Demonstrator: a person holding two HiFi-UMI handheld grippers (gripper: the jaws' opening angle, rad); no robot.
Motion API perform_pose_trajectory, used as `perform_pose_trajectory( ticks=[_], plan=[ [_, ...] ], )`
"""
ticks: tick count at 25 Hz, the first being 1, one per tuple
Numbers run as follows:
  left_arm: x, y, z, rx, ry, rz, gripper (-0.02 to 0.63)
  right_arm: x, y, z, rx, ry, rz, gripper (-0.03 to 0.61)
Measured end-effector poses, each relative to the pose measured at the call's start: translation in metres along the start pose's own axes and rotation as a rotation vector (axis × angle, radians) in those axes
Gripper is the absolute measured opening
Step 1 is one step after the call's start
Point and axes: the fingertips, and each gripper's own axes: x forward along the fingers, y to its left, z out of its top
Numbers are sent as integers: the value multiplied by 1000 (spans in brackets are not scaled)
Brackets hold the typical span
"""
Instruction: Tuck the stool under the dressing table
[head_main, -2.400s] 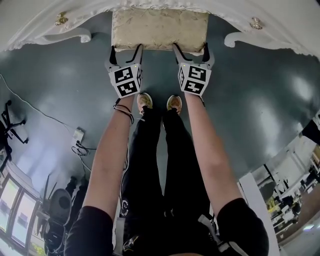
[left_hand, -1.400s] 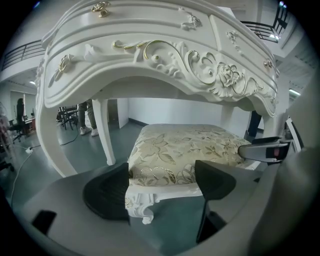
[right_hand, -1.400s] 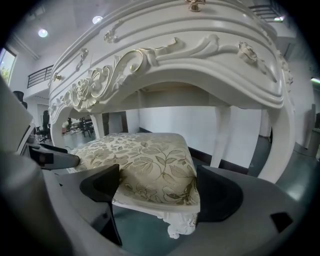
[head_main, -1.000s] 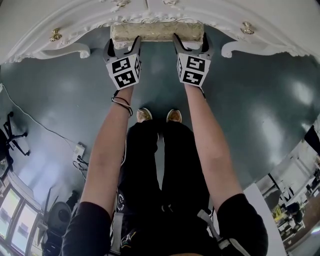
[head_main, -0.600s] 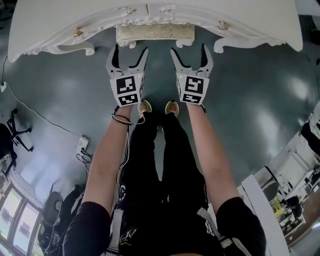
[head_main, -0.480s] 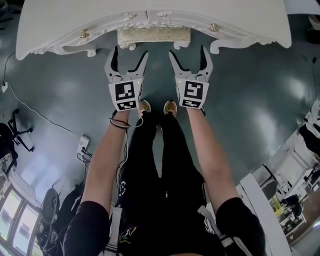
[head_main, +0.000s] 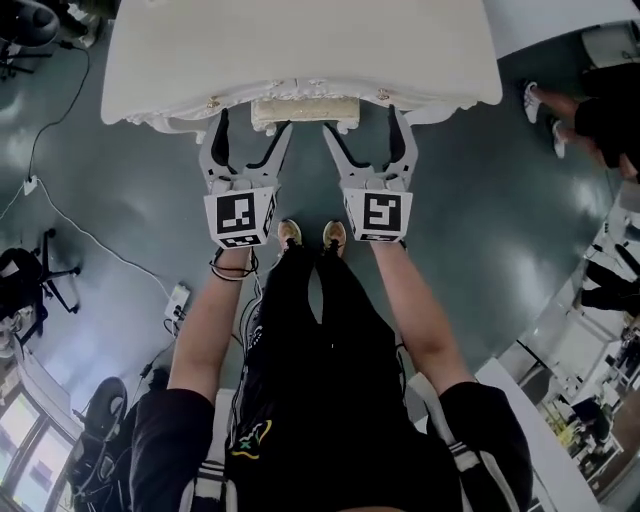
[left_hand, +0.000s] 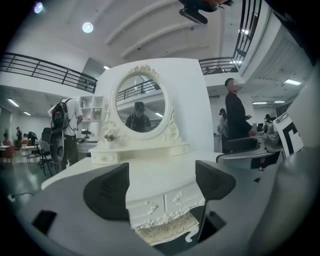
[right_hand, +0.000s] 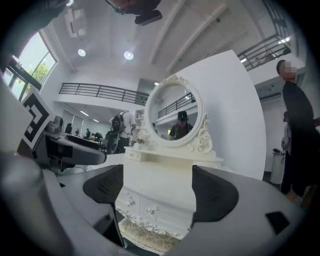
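1. A glossy dark grey floor (head_main: 120, 190) reflects the light, with a power strip (head_main: 178, 300) lying on it.
2. A black office chair (head_main: 25, 275) stands at the left.
3. Round ceiling lights (left_hand: 87, 27) shine above a railed balcony (left_hand: 45, 70).

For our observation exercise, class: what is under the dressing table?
The stool sits under the dressing table; only its beige cushion's front edge shows. The table covers the rest of it.

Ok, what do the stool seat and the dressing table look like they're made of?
Stool seat: looks like woven upholstery fabric, cream-gold and matte, with a faint raised pattern. That there is padding beneath is only a guess.
Dressing table: probably painted wood or moulded board. It has a smooth white finish with carved scrollwork on the drawer fronts. The paint hides what lies underneath.
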Motion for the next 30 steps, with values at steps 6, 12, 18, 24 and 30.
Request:
perform_pose_trajectory(
  ticks=[6, 12, 18, 24, 30],
  plan=[
    [-35, 6, 101, -65, -25, -48, 430, -34, 3, 112, 5, -64, 50, 443],
    [-85, 1, 195, -20, -94, -114, 430, -76, 1, 206, -20, -134, 86, 422],
    [-112, 3, 245, 53, -165, -115, 430, -89, 2, 259, -57, -197, 106, 417],
    [-116, -3, 259, 51, -169, -210, 196, -92, 10, 284, -57, -228, 164, 208],
    [-123, -17, 261, 28, -161, -325, 27, -104, 21, 291, -100, -235, 238, 21]
  ],
)
